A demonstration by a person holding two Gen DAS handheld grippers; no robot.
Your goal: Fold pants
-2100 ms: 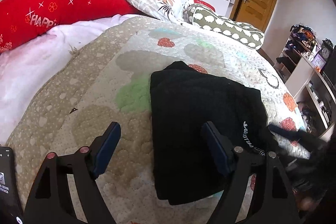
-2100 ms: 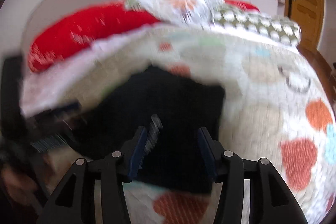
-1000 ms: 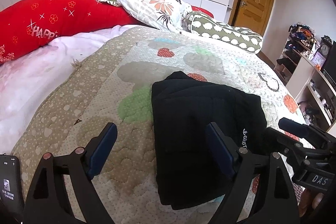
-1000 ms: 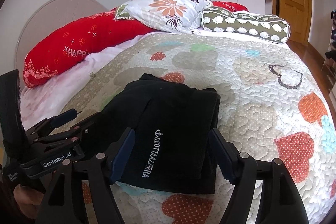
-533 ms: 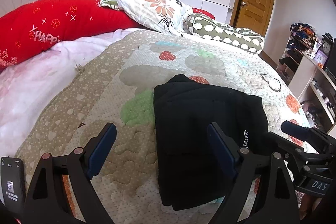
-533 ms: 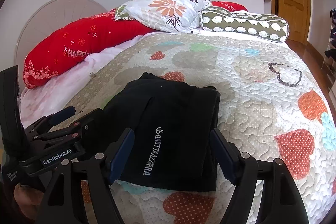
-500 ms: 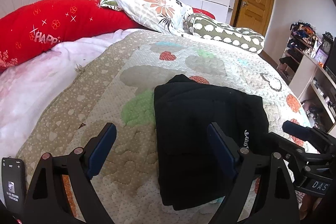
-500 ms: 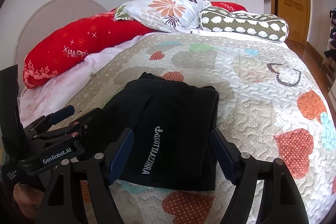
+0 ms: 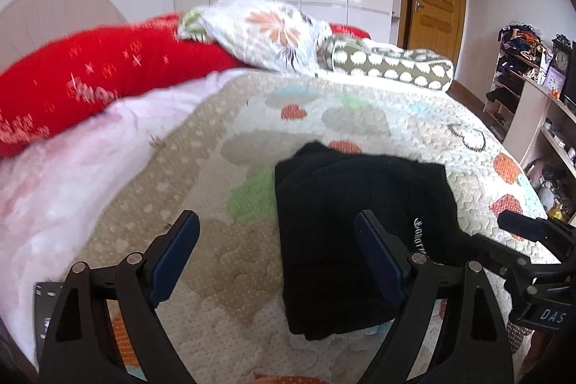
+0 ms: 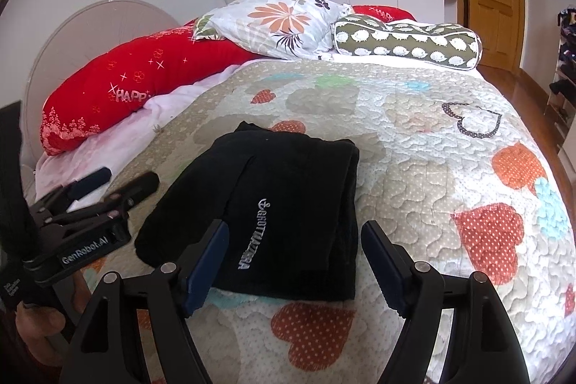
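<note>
The folded pants lie on the quilt, while the left gripper and right gripper hover released, jaws wide and empty.

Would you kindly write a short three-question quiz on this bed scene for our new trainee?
1. True or false: the black pants lie folded on the quilt.
2. Which cushion lies beside the floral pillow, on the door's side? A) the red bolster B) the green patterned bolster C) a blue cushion
3. Fill in: the left claw and the right claw both stand ____, gripping nothing.

Key: 1 true. 2 B. 3 open.
</note>
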